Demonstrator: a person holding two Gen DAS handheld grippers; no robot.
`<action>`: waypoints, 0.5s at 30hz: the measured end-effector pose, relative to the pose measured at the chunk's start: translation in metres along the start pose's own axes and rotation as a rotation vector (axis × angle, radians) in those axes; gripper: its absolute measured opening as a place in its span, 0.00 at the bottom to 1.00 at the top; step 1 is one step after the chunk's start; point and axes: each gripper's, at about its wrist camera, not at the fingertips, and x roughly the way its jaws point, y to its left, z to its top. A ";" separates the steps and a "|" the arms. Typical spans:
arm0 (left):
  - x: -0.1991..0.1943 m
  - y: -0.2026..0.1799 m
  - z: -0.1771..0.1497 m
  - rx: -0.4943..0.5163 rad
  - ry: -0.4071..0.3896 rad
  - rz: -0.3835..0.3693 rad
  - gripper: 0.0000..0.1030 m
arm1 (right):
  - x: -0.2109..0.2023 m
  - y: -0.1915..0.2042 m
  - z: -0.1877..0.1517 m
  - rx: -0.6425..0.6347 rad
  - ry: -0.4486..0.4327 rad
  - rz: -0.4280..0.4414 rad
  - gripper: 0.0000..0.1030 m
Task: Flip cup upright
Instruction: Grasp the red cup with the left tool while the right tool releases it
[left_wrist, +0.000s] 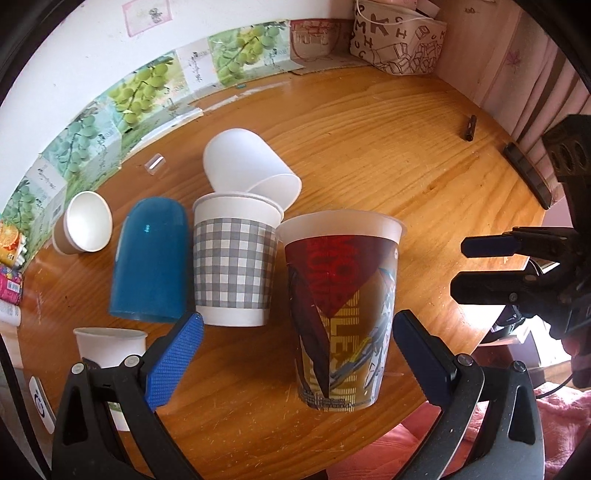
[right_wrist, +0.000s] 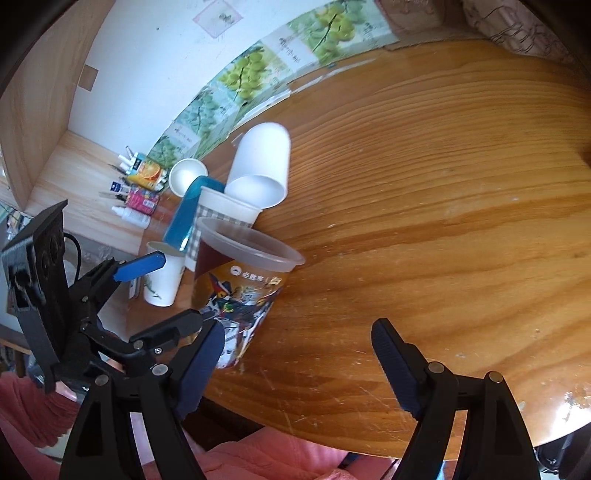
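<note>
Printed plastic cup (left_wrist: 341, 314) with a frosted rim stands upright, mouth up, on the round wooden table (left_wrist: 424, 155), between the 2 spread fingers of the left tool (left_wrist: 295, 354). Neither blue pad touches it; the left tool is released, jaws wide apart, holding nothing. The cup sits nearer the tool's right finger than its left.

Beyond the left tool's left finger stands a grey checked paper cup (left_wrist: 234, 266), upright, just beside the printed cup. A white cup (left_wrist: 247, 166) lies tilted on its side behind the checked cup, its rim resting against that cup's mouth. Further left, a blue cup (left_wrist: 151, 258) stands mouth down. Past it, a small brown paper cup (left_wrist: 83, 229) lies on its side, white inside facing the camera. A plain white paper cup (left_wrist: 110, 350) stands upright just outside the tool's left finger.

The right tool (right_wrist: 295, 369) hovers over the table's near edge, released too, jaws wide and empty. From its view the printed cup is ahead and to its left, close to its left finger, with the left tool behind that finger.
</note>
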 end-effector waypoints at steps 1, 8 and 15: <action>0.002 -0.002 0.002 0.003 0.008 -0.001 0.99 | -0.003 0.001 -0.003 -0.008 -0.023 -0.028 0.80; 0.015 -0.011 0.017 -0.008 0.060 -0.054 0.99 | -0.024 0.005 -0.023 -0.064 -0.134 -0.133 0.80; 0.021 -0.027 0.027 -0.011 0.063 -0.035 0.99 | -0.029 0.010 -0.044 -0.093 -0.146 -0.191 0.80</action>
